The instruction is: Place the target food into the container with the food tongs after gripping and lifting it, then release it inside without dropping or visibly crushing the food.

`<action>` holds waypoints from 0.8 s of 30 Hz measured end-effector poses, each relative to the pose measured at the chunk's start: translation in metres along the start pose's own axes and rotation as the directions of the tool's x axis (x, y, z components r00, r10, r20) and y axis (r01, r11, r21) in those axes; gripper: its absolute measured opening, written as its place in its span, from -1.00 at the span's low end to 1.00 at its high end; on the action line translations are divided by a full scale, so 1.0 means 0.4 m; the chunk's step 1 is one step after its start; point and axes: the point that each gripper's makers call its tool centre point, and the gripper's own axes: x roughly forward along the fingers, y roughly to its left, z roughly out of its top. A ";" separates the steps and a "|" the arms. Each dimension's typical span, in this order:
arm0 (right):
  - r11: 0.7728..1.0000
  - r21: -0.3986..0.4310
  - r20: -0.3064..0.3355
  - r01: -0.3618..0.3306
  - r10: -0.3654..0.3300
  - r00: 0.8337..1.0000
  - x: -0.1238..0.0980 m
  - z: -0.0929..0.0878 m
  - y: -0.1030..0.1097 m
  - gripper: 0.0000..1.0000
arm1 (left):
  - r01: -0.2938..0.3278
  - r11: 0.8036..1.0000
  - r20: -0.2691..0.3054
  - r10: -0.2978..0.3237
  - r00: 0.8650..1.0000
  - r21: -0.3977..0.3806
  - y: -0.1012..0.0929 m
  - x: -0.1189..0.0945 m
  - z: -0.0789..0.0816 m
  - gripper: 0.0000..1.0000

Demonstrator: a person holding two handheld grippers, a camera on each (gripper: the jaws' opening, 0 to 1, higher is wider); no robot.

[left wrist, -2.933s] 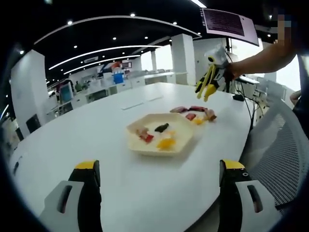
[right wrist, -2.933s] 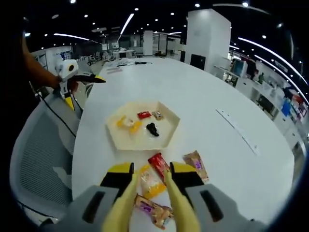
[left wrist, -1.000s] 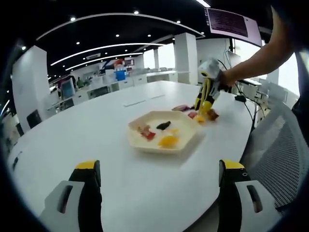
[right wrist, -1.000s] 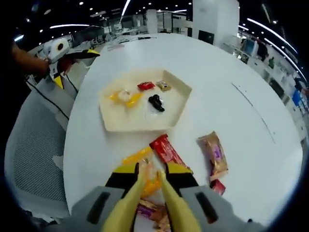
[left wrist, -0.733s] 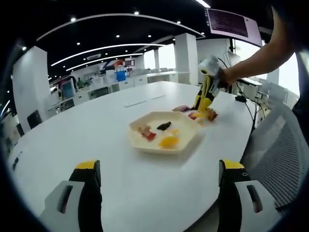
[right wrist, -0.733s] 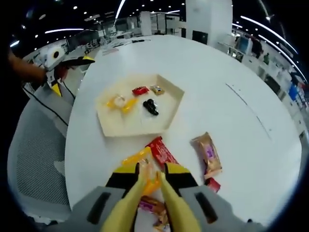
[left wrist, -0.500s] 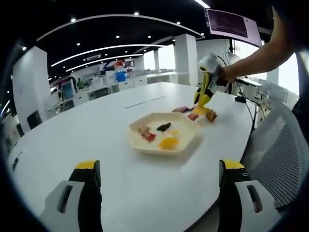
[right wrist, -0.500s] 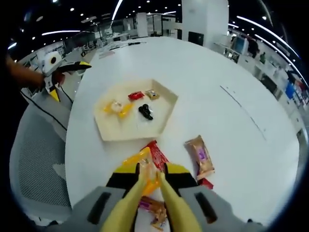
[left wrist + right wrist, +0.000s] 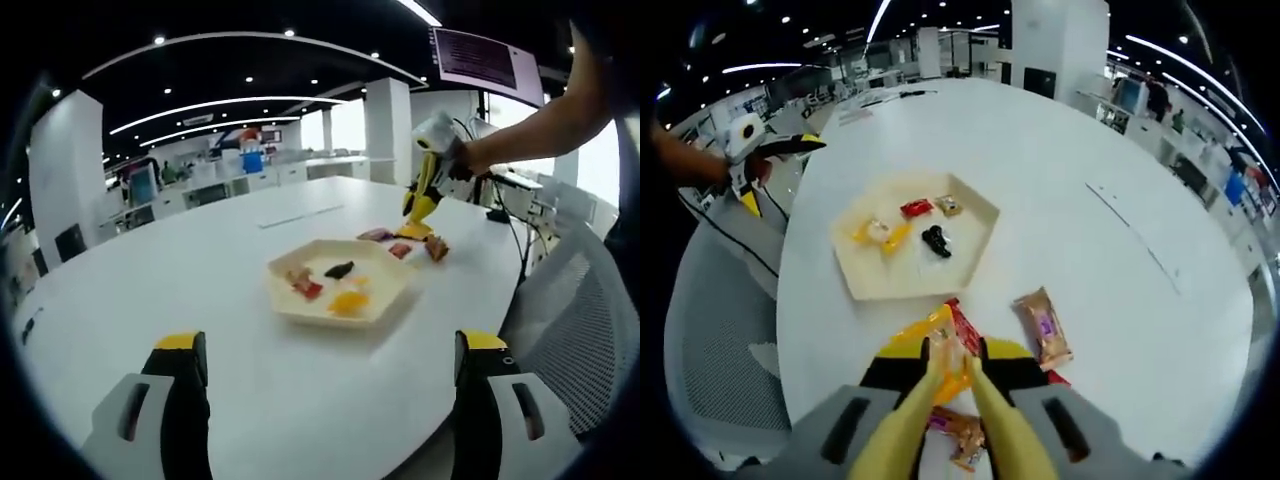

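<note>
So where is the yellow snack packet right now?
In the right gripper view the yellow snack packet is pinched in the tongs, held above the table, near the tray.

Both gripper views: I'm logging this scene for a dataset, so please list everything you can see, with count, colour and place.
table: one, white, round-edged, under everything.
tray: one, cream, six-sided, mid-table.
snacks in tray: about five; yellow, red, brown, black.
yellow packet: one, pinched between the tongs, lifted above the table.
red packet: one, on the table beside the tongs.
tan packet: one, on the table right of the tongs.
chair: one, grey mesh, at the table edge.
screen: one, dark, overhead.
left gripper: jaws wide apart, nothing between them.
right gripper: yellow tongs closed on the yellow packet.
</note>
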 end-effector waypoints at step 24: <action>0.999 -0.046 0.024 -0.001 0.002 1.000 0.023 0.122 0.009 -0.62 | -0.001 1.000 -0.002 0.001 1.000 0.020 0.000 -0.001 0.000 0.99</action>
